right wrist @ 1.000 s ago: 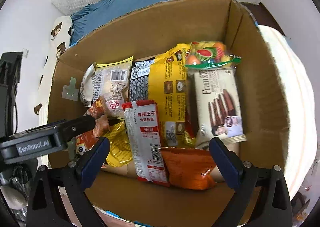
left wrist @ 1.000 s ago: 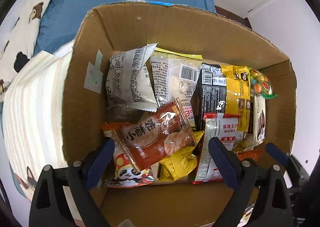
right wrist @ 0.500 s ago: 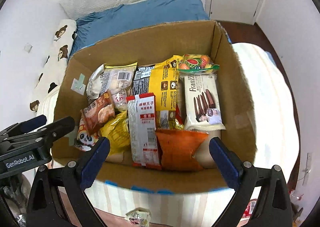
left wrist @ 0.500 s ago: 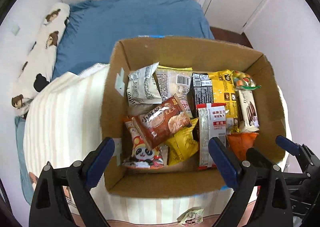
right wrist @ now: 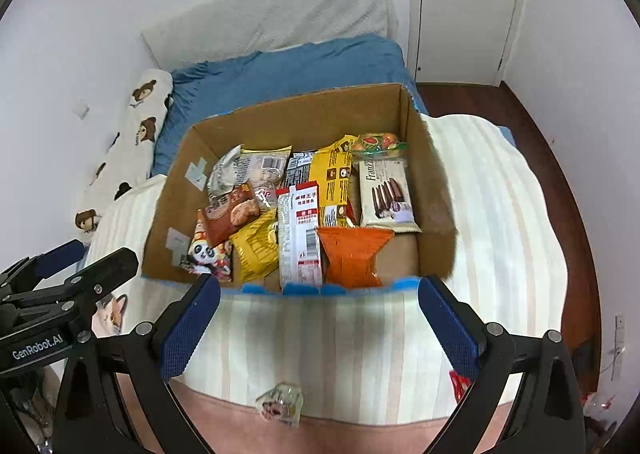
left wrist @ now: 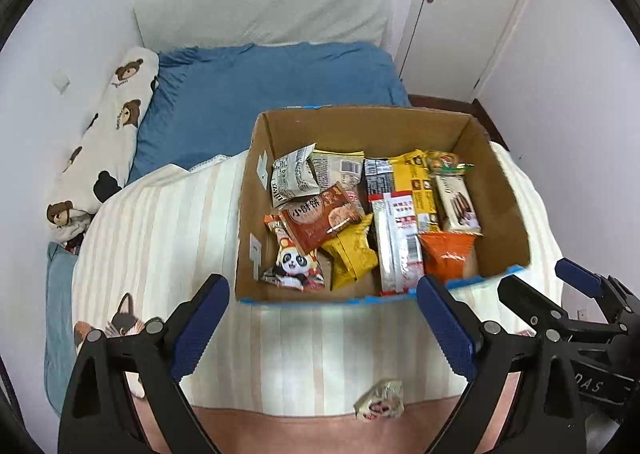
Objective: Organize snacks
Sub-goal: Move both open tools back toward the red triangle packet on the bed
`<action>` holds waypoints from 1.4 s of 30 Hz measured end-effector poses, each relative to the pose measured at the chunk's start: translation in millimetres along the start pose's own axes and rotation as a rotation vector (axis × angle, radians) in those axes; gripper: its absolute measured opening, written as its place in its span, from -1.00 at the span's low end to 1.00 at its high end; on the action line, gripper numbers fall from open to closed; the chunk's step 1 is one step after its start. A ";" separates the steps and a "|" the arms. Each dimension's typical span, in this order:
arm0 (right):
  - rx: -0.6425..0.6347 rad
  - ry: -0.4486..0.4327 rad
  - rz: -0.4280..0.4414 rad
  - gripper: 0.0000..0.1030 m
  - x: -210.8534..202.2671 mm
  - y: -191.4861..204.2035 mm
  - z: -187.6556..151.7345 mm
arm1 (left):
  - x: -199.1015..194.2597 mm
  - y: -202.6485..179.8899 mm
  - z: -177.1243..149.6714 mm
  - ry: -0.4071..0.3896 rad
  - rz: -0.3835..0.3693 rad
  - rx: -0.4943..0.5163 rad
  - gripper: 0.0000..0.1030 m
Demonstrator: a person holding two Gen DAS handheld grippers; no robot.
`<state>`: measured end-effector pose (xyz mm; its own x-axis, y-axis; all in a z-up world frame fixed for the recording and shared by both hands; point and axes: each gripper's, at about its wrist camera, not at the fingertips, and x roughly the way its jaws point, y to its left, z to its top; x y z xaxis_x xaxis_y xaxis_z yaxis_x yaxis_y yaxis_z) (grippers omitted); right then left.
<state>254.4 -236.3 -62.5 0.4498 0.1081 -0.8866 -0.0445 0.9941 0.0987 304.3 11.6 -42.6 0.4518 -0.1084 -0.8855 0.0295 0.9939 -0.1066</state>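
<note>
A cardboard box (left wrist: 496,210) (right wrist: 168,210) stands on a striped blanket, filled with several snack packets: a brown biscuit pack (left wrist: 316,218), a panda pack (left wrist: 294,266), a yellow pack (left wrist: 352,250), an orange pack (left wrist: 446,254) (right wrist: 352,254) and a white wafer pack (right wrist: 386,194). One small wrapped snack (left wrist: 380,404) (right wrist: 280,404) lies alone on the blanket's near edge. My left gripper (left wrist: 324,314) is open above the blanket in front of the box, with nothing between its fingers. My right gripper (right wrist: 320,314) is open and empty too, beside it; each shows in the other's view.
The striped blanket (left wrist: 168,238) covers a bed with a blue sheet (left wrist: 260,94), a bear-print pillow (left wrist: 108,134) at the left and a white headboard cushion (left wrist: 260,14). A white door (right wrist: 464,6) and dark wooden floor (right wrist: 536,126) lie at the right. A red wrapper (right wrist: 460,384) peeks beside the right finger.
Both grippers have pulled up and back out of the box, which now looks smaller and farther. The bed, the blanket's near edge and the loose snack have come into view.
</note>
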 end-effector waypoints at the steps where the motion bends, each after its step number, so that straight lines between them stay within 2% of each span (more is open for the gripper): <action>1: -0.002 -0.011 0.001 0.97 -7.4 -0.3 -5.2 | -6.3 -1.3 -4.7 -0.011 0.005 0.006 0.87; 14: -0.001 -0.102 0.051 0.97 -77.8 -1.2 -58.9 | -66.0 -16.0 -59.3 -0.102 0.020 0.006 0.87; 19: 0.058 -0.096 0.107 0.97 -84.0 -20.9 -75.3 | -67.4 -24.1 -77.6 -0.100 0.027 -0.002 0.87; 22: 0.130 -0.066 0.127 0.97 -72.3 -49.1 -88.0 | -51.6 -27.4 -88.3 -0.054 0.021 -0.016 0.87; 25: 0.206 -0.018 0.103 0.92 -49.4 -84.4 -103.9 | -26.1 -29.8 -99.4 0.009 0.028 -0.041 0.87; 27: 0.266 0.023 0.087 0.79 -30.2 -110.5 -113.0 | -4.5 -30.4 -107.6 0.059 0.025 -0.064 0.87; 33: 0.509 0.124 0.098 0.79 30.7 -191.4 -136.8 | 62.6 -39.0 -128.4 0.230 0.006 -0.096 0.87; 38: 0.601 0.176 0.123 0.77 70.4 -222.2 -141.4 | 109.6 -43.6 -142.5 0.346 -0.021 -0.131 0.87; 42: 0.595 0.229 0.094 0.39 102.6 -227.0 -144.1 | 135.1 -49.7 -149.7 0.423 -0.034 -0.137 0.87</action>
<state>182.1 -450.2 -241.0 0.2630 0.2588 -0.9294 0.4574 0.8148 0.3563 230.4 -55.8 -224.6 0.0474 -0.1692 -0.9844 -0.0927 0.9806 -0.1730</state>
